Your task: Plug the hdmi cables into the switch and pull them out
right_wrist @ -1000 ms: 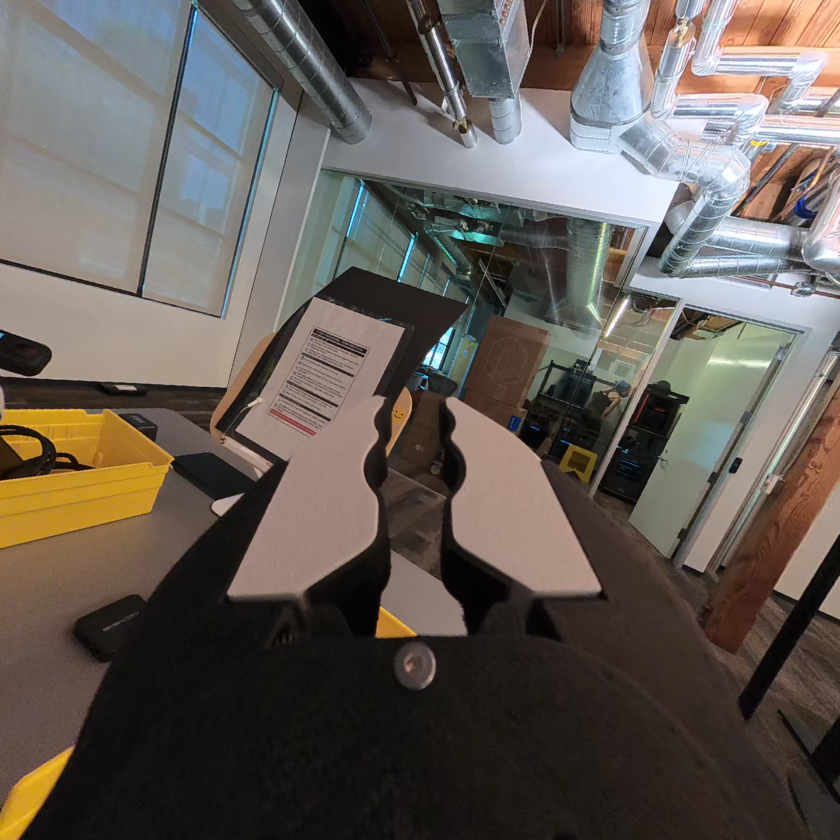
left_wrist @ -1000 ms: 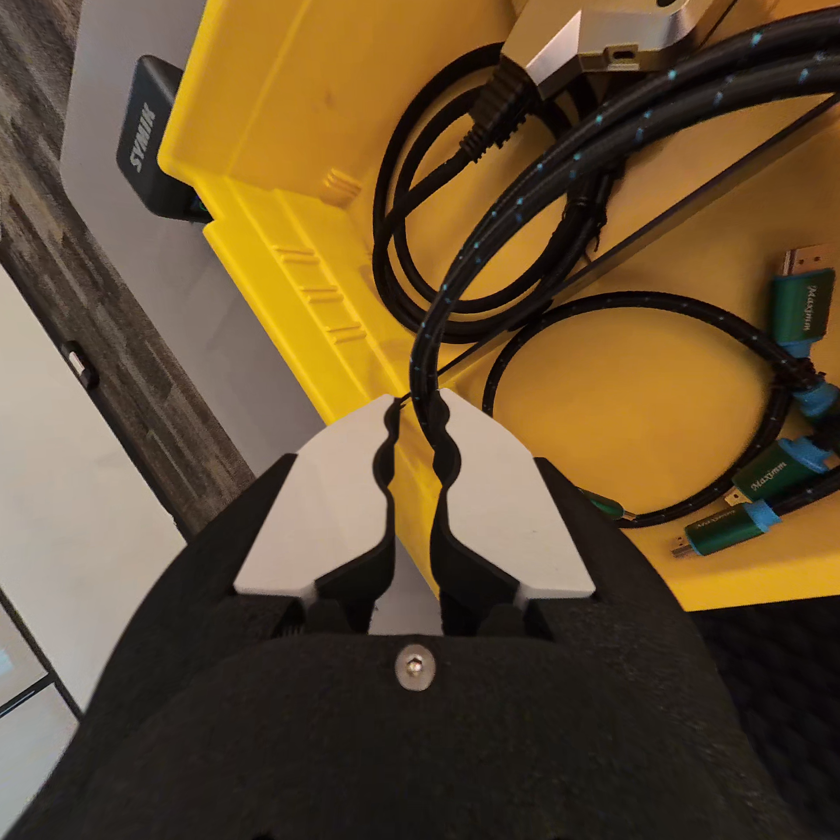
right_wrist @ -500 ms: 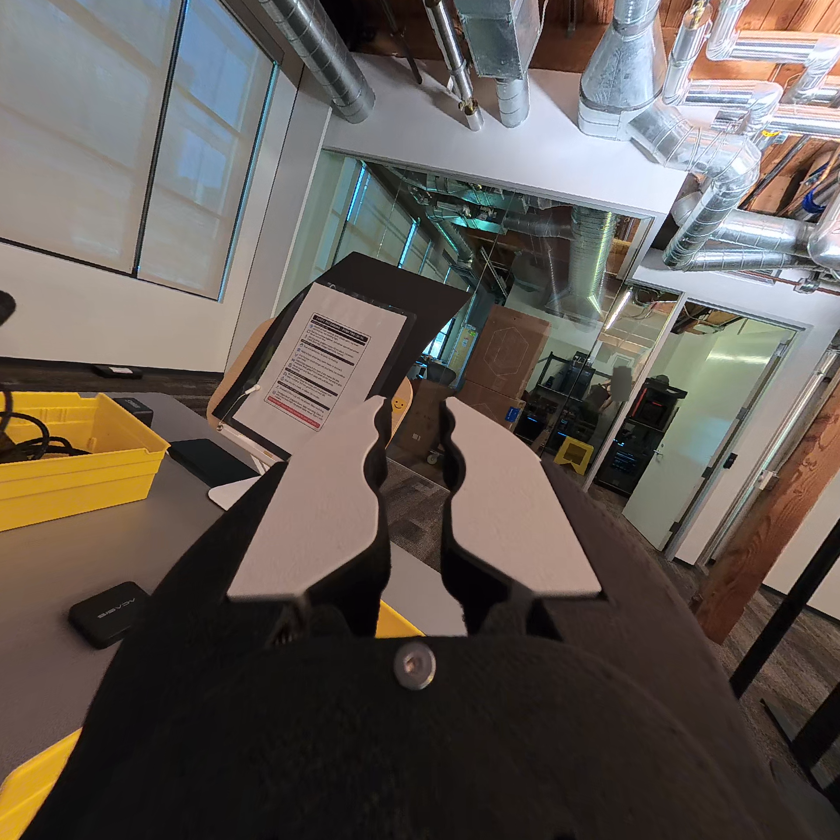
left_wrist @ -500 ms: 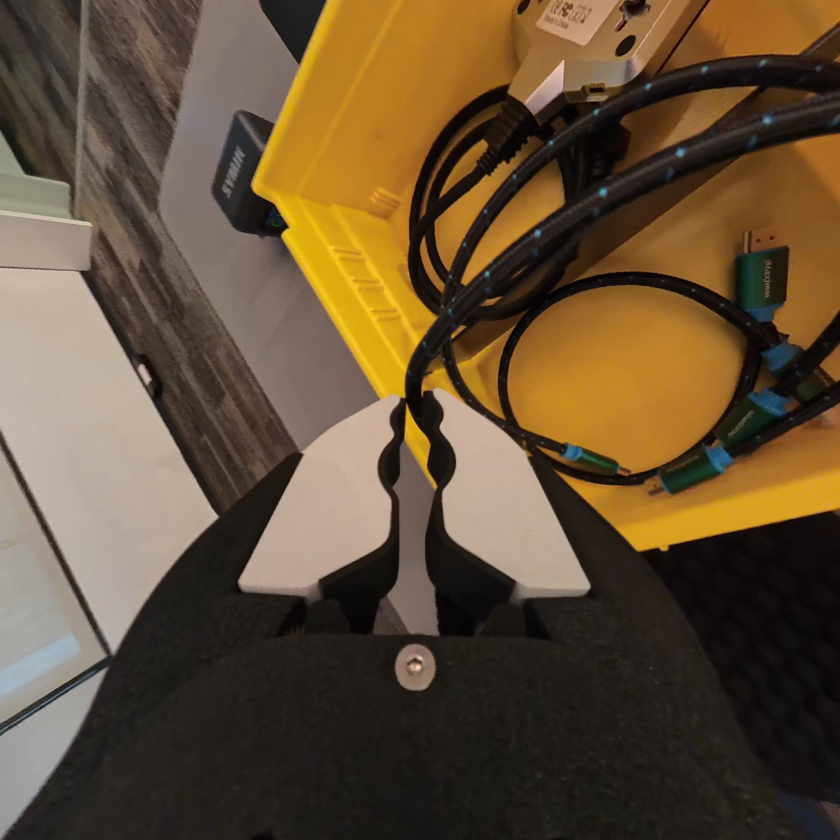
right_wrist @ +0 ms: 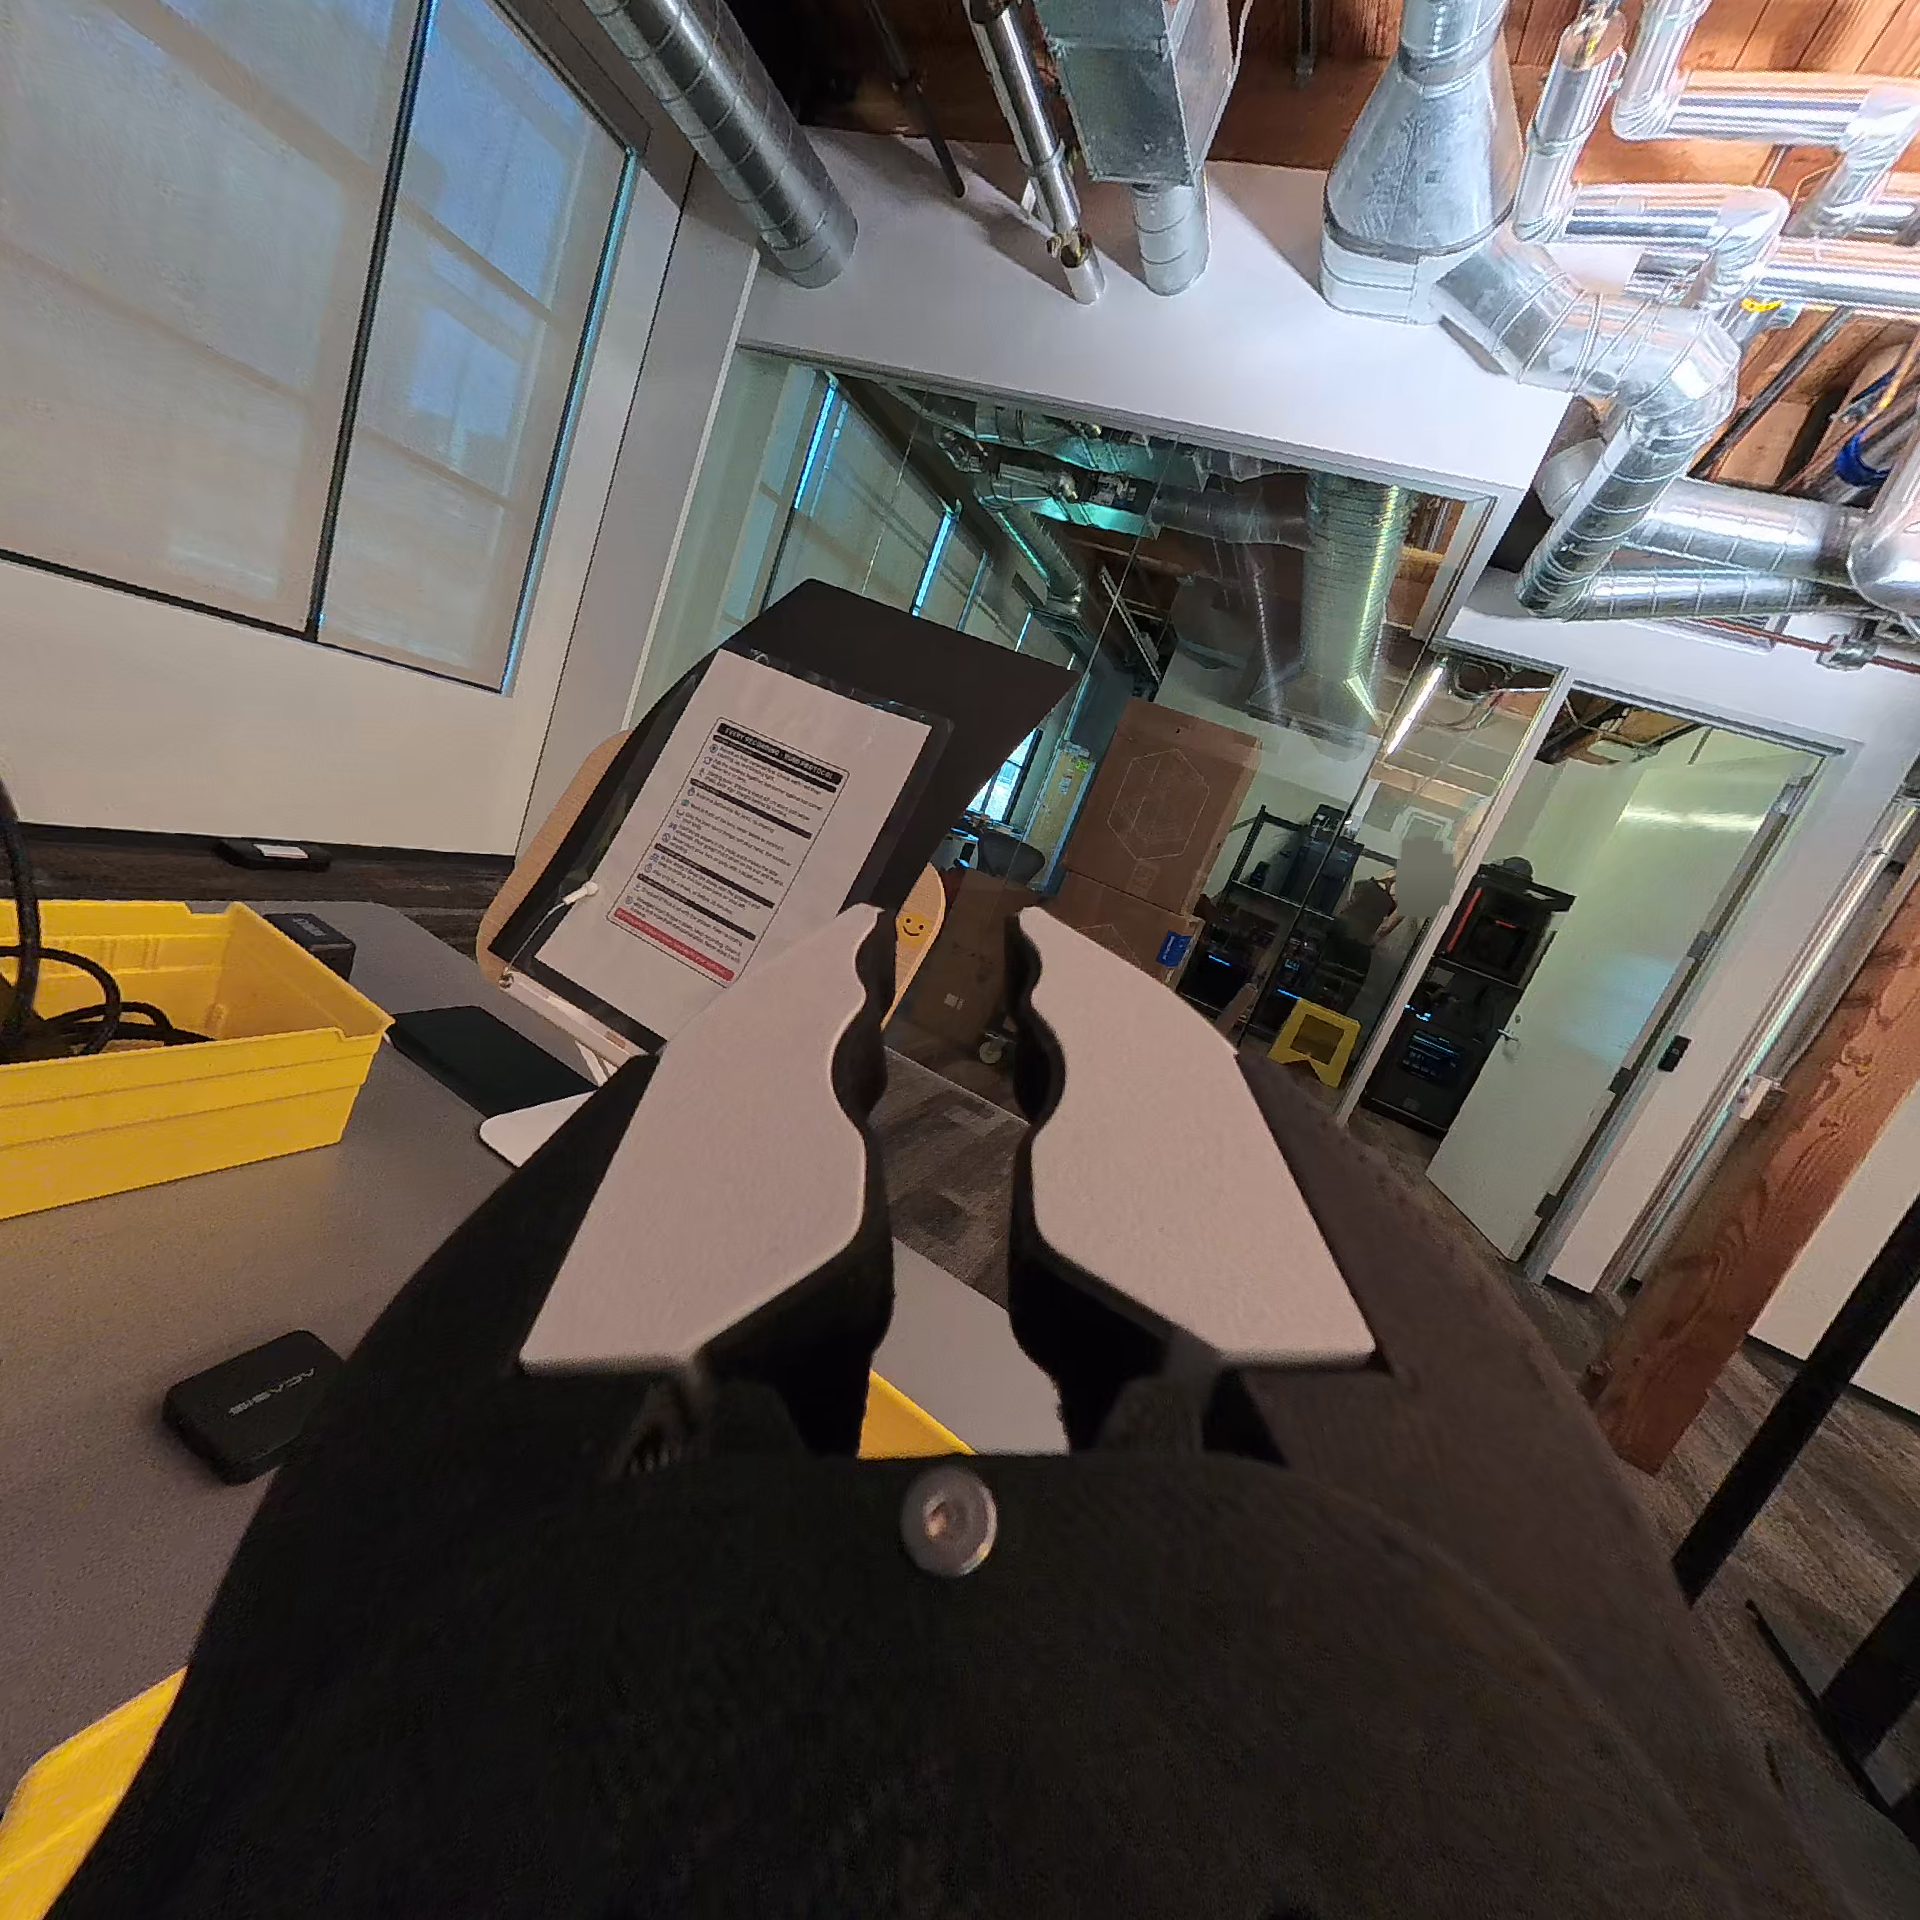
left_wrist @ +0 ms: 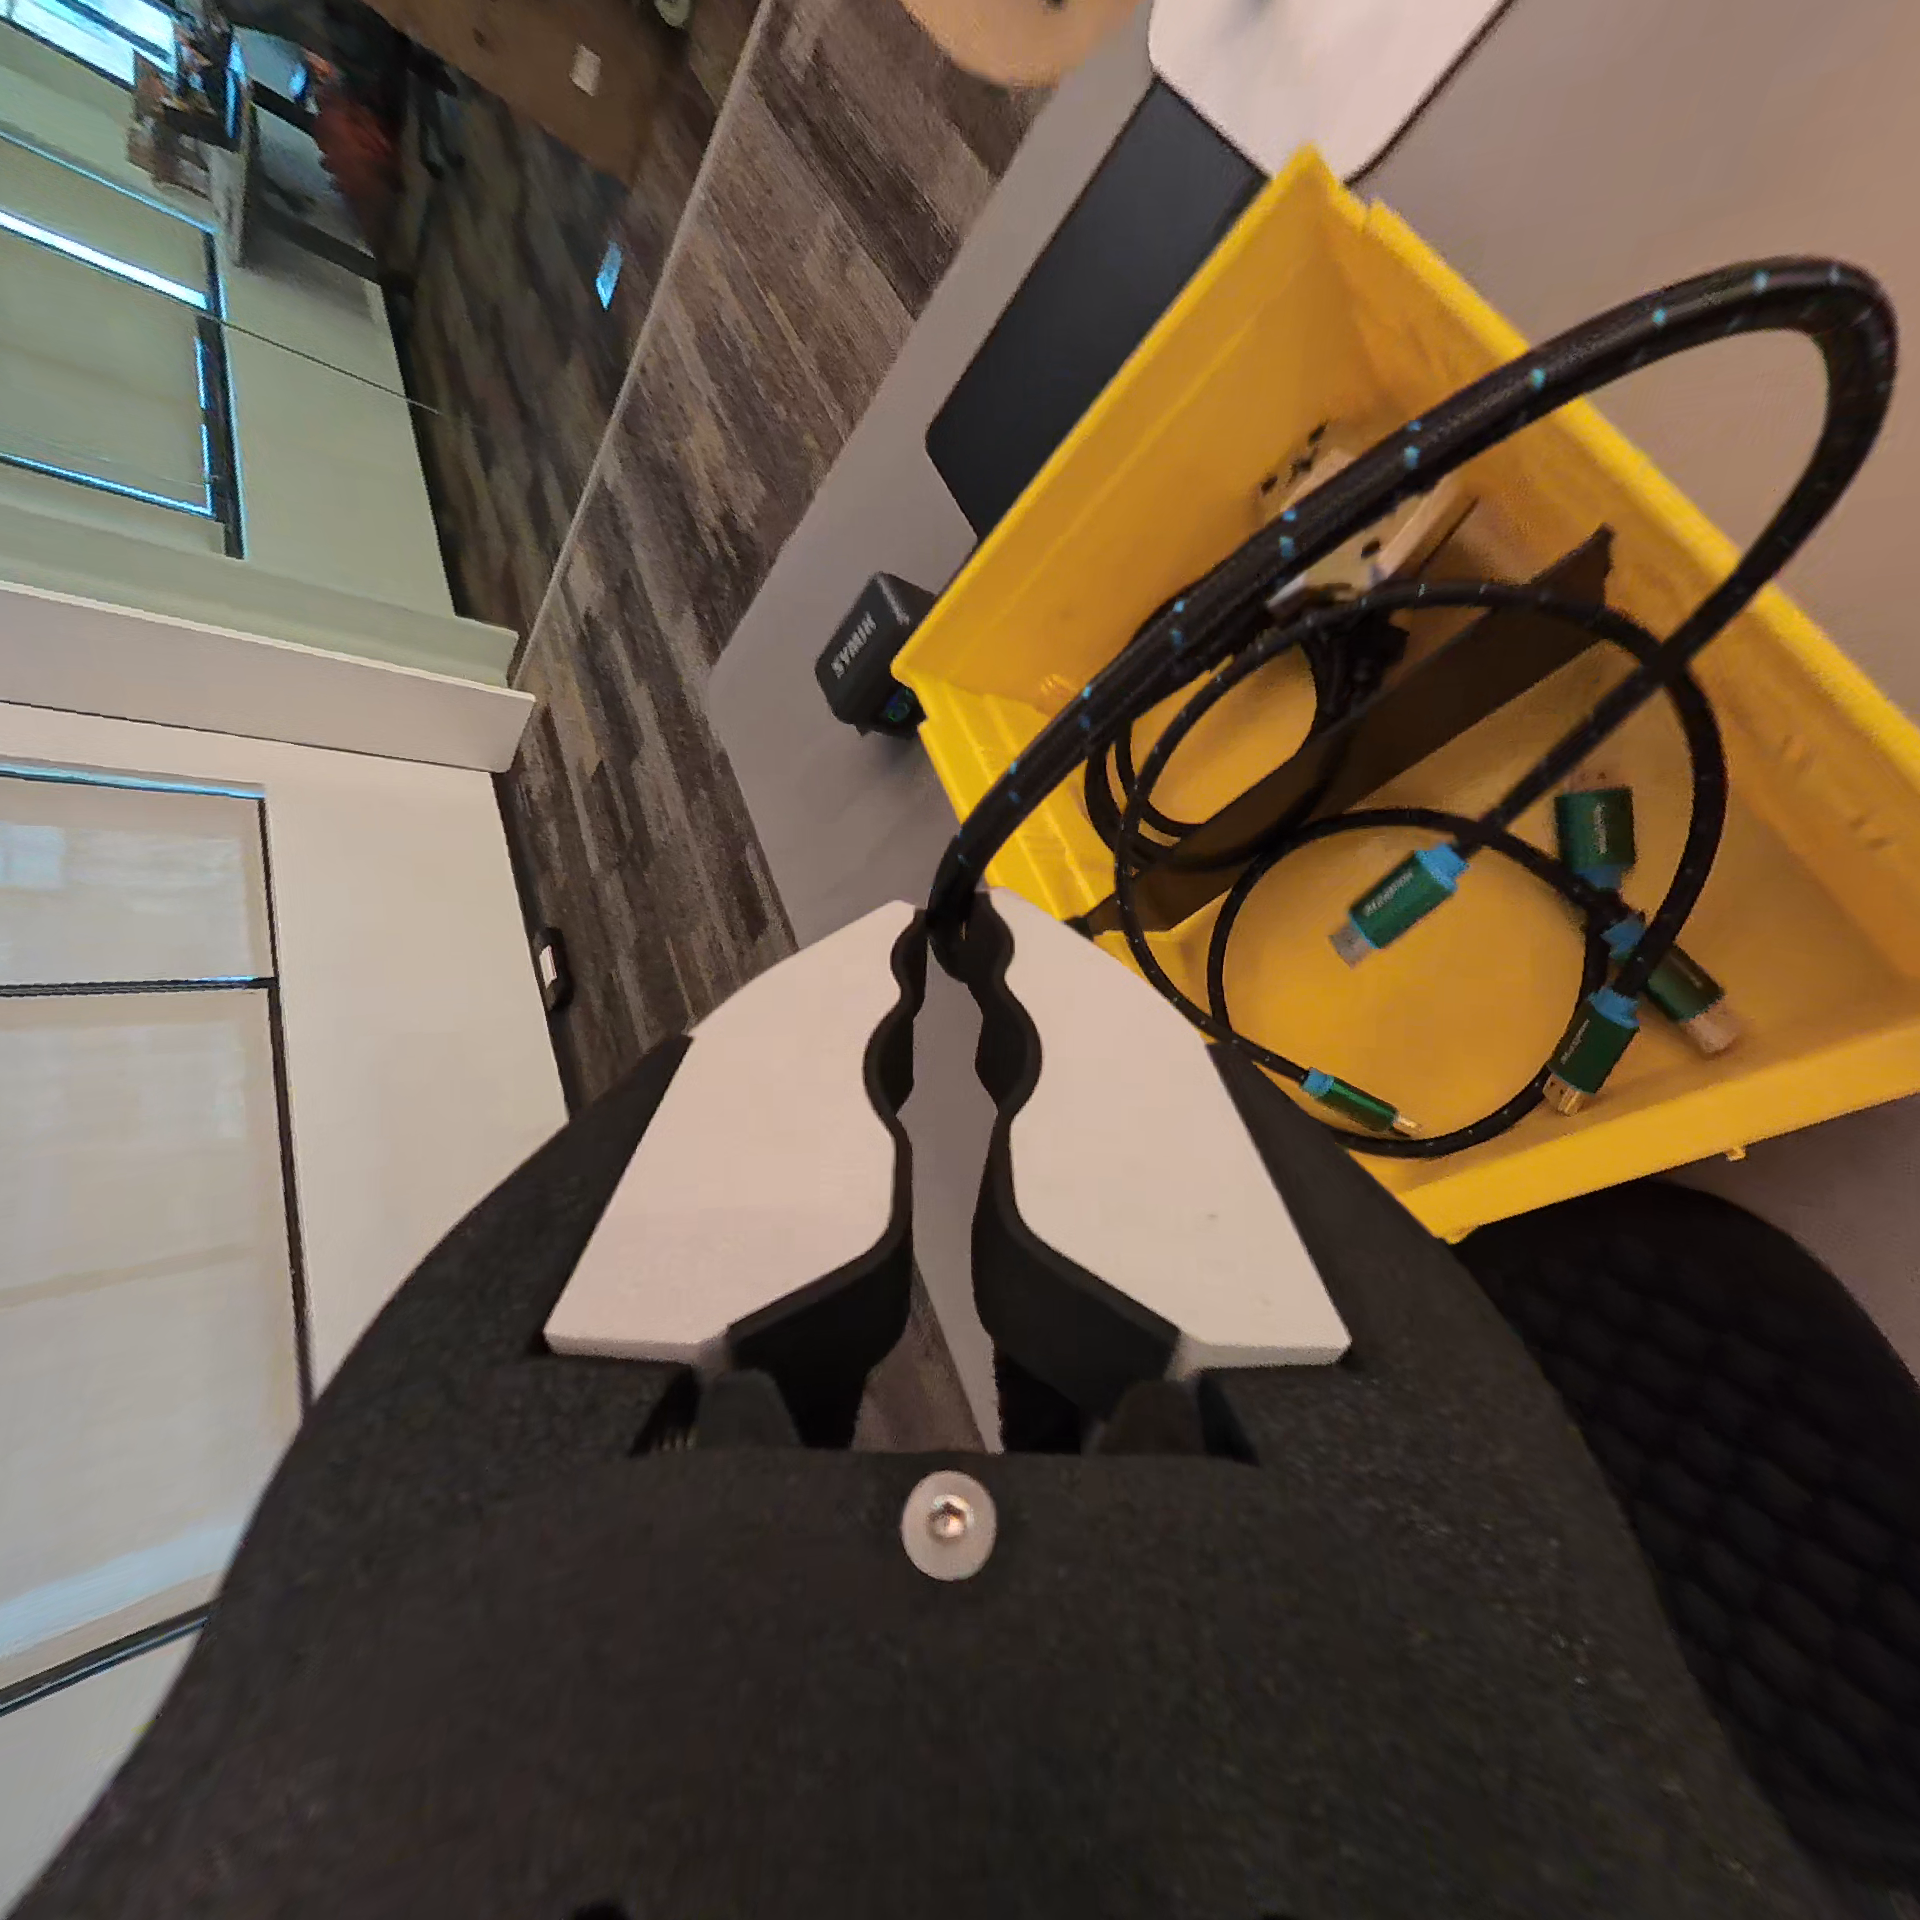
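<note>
Nearest, left tool (left_wrist: 951, 925): jaws narrowed to a slit, tips pinching a black braided HDMI cable (left_wrist: 1403, 457) partway along its length, not at a plug. Cable rises in a high arc and drops back into the yellow bin (left_wrist: 1195, 436).

Right tool (right_wrist: 945, 940): jaws apart by a moderate gap, nothing between them, raised and pointed into the room, well apart from the bin.

Handling note, as a judgement: the hold is on the cord, so the lift should be slow and steady to draw the loop free of the other coils; a regrip close to a green-shelled plug (left_wrist: 1397, 904) seems needed before any insertion. A jerk may drag the neighbouring cables or the switch.

Bin contents: several green plugs with blue collars, thinner black leads, a dark divider, and beyond it the silver switch (left_wrist: 1371, 540), partly hidden by cable.

Worktop (right_wrist: 156, 1278): grey and smooth; small black box (right_wrist: 255, 1403) near the right tool; second black box (left_wrist: 868, 655) touching the bin's corner.

Room: tablet on stand (right_wrist: 727, 862), patterned carpet, glass partitions, exposed silver ducts (right_wrist: 1455, 135) overhead.
</note>
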`<state>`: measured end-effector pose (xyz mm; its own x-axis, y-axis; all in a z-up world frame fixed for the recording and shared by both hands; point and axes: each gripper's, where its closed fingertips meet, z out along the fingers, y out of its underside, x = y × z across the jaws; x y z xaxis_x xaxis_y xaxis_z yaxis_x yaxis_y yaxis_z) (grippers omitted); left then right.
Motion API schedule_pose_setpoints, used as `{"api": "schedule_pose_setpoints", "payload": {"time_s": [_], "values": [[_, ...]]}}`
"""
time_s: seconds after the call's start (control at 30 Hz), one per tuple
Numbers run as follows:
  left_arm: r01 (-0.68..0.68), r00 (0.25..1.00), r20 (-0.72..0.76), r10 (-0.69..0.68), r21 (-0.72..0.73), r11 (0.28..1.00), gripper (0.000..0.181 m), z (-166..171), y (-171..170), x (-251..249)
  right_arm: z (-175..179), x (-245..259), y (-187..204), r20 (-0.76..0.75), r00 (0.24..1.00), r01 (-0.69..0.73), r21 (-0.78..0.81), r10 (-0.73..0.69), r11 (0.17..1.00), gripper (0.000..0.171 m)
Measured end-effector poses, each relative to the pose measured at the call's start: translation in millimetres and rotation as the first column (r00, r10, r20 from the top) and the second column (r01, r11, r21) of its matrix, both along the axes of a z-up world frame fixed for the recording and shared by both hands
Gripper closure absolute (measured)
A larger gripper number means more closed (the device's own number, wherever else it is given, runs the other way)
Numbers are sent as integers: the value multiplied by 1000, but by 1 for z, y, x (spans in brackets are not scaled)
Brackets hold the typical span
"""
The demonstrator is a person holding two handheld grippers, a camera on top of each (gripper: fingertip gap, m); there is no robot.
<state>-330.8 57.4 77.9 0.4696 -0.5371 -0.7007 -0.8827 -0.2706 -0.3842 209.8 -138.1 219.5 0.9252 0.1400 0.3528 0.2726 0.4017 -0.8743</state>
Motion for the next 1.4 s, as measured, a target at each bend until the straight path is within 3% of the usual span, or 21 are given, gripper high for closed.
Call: {"api": "schedule_pose_setpoints", "payload": {"time_s": [0.2, 0.33, 0.4, 0.5, 0.6, 0.8, 1.0, 1.2, 1.27, 1.4], "values": [[66, 993, 95, -73, 73, 995, 174, 44, -20, 27, -4, -13, 9, 11, 999, -37, -25, 37, 999, 151], [156, 974, 153, -169, 94, 983, 174, 60, -42, 64, -16, -57, 19, 29, 972, -229, -116, 234, 966, 147], [189, 968, 144, -205, 115, 975, 174, 62, -51, 82, -22, -90, 21, 33, 929, -360, -159, 369, 919, 146], [215, 963, 130, -238, 168, 962, 175, 68, -59, 107, -35, -147, 15, 0, 803, -578, -242, 596, 779, 140], [218, 956, 159, -248, 183, 959, 174, 72, -61, 128, -50, -196, 19, -25, 720, -665, -313, 694, 678, 130], [222, 950, 186, -253, 171, 960, 174, 77, -43, 171, -103, -257, 59, -11, 770, -561, -485, 638, 670, 104], [290, 921, 224, -320, 157, 944, 175, 79, -43, 203, -140, -264, 98, 9, 867, -407, -563, 498, 719, 105], [357, 892, 263, -367, 89, 930, 175, 61, -54, 211, -154, -259, 90, 21, 825, -414, -658, 565, 629, 133], [366, 894, 253, -371, 67, 928, 175, 50, -57, 211, -161, -259, 79, 45, 783, -415, -704, 620, 576, 162], [376, 906, 218, -362, -27, 926, 175, 21, -65, 209, -177, -259, 60, -8, 727, -409, -808, 686, 424, 167]]}}
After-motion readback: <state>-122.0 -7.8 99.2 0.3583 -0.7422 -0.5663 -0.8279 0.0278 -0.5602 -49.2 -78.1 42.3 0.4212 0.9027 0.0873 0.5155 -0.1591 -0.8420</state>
